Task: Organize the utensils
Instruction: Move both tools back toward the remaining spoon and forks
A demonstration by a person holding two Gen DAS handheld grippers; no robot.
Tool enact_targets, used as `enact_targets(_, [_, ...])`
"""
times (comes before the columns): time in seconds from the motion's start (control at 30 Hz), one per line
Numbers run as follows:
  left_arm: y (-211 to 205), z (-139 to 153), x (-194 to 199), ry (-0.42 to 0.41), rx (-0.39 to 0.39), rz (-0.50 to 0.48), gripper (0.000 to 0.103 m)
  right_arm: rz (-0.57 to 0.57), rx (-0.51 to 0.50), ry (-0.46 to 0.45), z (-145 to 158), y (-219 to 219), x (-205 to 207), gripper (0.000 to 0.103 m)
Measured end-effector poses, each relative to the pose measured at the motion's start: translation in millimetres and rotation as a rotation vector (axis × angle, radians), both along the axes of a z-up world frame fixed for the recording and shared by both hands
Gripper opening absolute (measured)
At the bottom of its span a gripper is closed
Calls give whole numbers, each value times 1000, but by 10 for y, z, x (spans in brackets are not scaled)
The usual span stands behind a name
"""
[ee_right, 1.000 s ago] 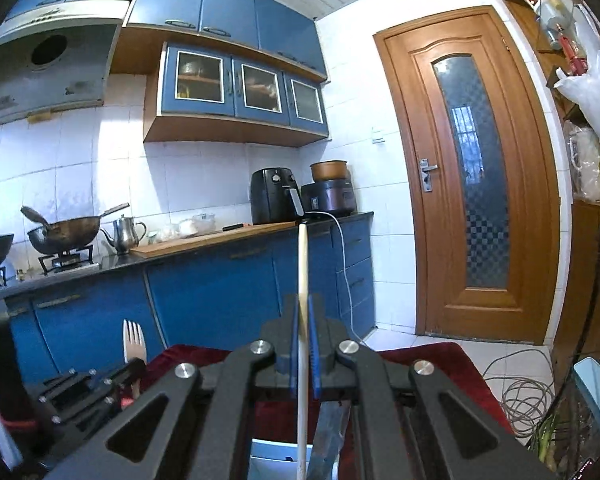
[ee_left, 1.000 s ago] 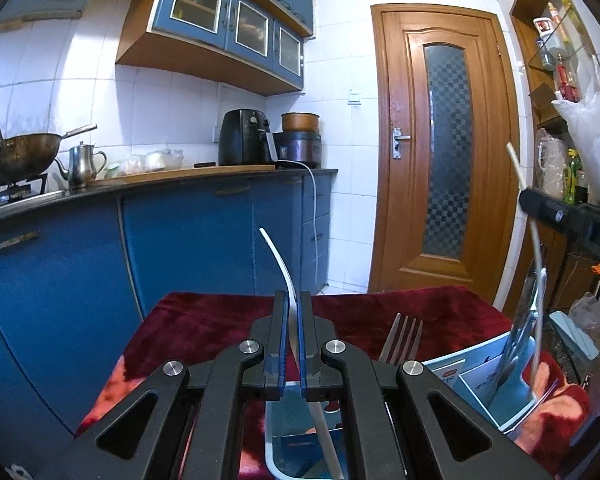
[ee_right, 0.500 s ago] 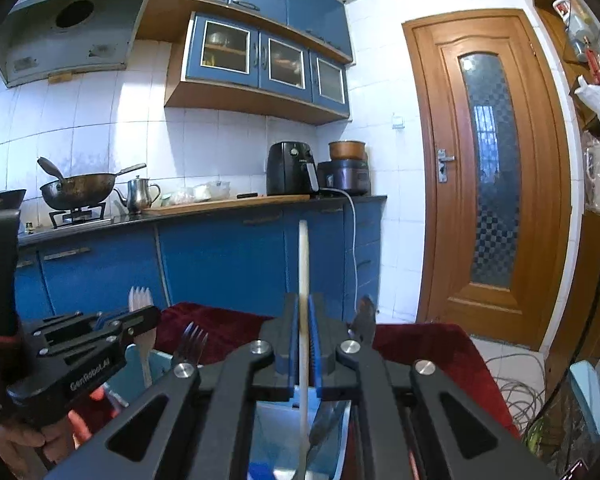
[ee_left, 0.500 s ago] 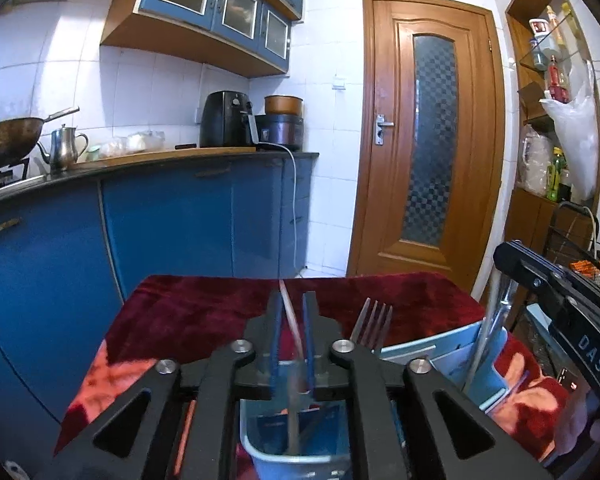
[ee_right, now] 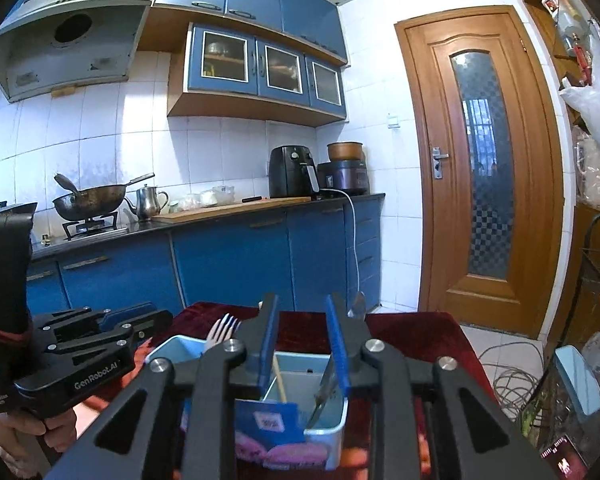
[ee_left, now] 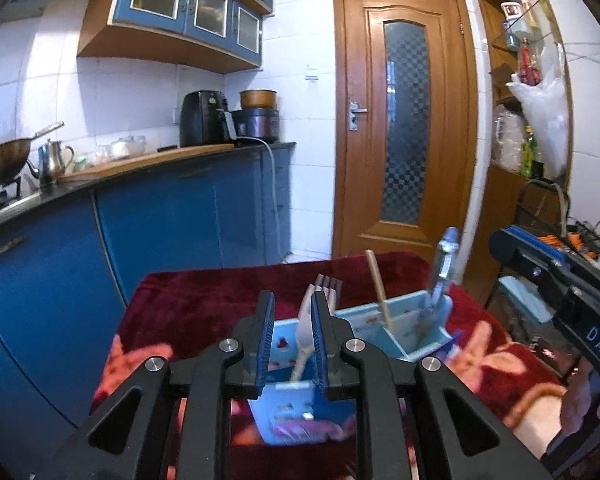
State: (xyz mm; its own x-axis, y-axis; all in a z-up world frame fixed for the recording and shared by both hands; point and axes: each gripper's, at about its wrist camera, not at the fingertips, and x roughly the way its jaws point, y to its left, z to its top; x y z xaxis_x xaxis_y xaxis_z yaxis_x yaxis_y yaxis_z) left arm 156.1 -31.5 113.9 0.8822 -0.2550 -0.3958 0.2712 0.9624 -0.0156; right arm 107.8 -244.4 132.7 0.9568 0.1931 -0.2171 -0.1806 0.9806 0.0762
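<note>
Two pale blue utensil boxes sit side by side on a surface covered with a dark red floral cloth (ee_left: 204, 304). Left-hand box (ee_left: 288, 412): holds a white plastic utensil (ee_left: 303, 340) leaning upright, with a metal fork (ee_left: 329, 285) just behind it, tines up. Left gripper (ee_left: 292, 340) hovers over this box; its jaws have just been opening and now stand a little apart, the white utensil between them but free of the left pad; whether it touches the right pad I cannot tell. Right-hand box (ee_left: 404, 332): holds a wooden chopstick (ee_left: 377, 288) leaning against a divider and a blurred metal utensil (ee_left: 442, 264) at the far right corner. In the right wrist view the right gripper (ee_right: 302, 340) hangs above that box (ee_right: 328, 420); its jaws have also just been opening, now parted with clear gaps to either side, nothing clamped. The chopstick (ee_right: 279, 376) lies below the left jaw, the metal utensil (ee_right: 328, 384) by the right jaw. A person's hand (ee_right: 24, 428) grips the left gripper's handle at the lower left of that view. Blue kitchen cabinets (ee_left: 160, 232) stand beyond the surface's far edge.
</note>
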Motion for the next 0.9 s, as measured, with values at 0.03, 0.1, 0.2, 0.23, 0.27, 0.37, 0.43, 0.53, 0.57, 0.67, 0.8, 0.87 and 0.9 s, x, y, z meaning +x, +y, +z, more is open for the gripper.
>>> enact_targets(0.03, [10, 20, -45, 11, -5, -7, 19, 0, 3, 11, 17, 5, -45, 27])
enact_targets(0.1, [28, 43, -134, 30, -10, -10, 19, 8, 13, 29, 43, 20, -127, 27])
enact_targets(0.2, [51, 46, -285, 64, -7, -14, 19, 9, 8, 55, 57, 47, -261, 27])
enact_targets(0.23, [61, 41, -327, 75, -7, -15, 19, 7, 5, 66, 57, 58, -304, 27])
enact_targets(0.27, [73, 33, -362, 87, -8, -15, 19, 6, 4, 77, 63, 67, -332, 27])
enact_targets(0.37, [140, 8, -468, 117, -20, -4, 19, 11, 10, 120, 42, 82, -442, 27])
enact_targets(0.43, [191, -14, -546, 137, -40, 12, 19, 16, 14, 147, 16, 93, -498, 27])
enact_targets(0.53, [249, -66, -633, 170, -62, 18, 19, 18, 15, 182, -29, 100, -588, 27])
enact_targets(0.57, [252, -89, -663, 183, -62, 17, 19, 18, 14, 197, -53, 106, -625, 27])
enact_targets(0.67, [260, -163, -730, 217, -58, 9, 19, 15, 8, 241, -127, 116, -704, 27])
enact_targets(0.8, [259, -286, -829, 269, -55, 0, 19, 19, 11, 292, -227, 95, -812, 27])
enact_targets(0.87, [249, -369, -876, 307, -52, -8, 19, 18, 11, 314, -286, 80, -871, 27])
enact_targets(0.9, [240, -409, -894, 325, -51, -10, 19, 16, 9, 324, -313, 69, -899, 27])
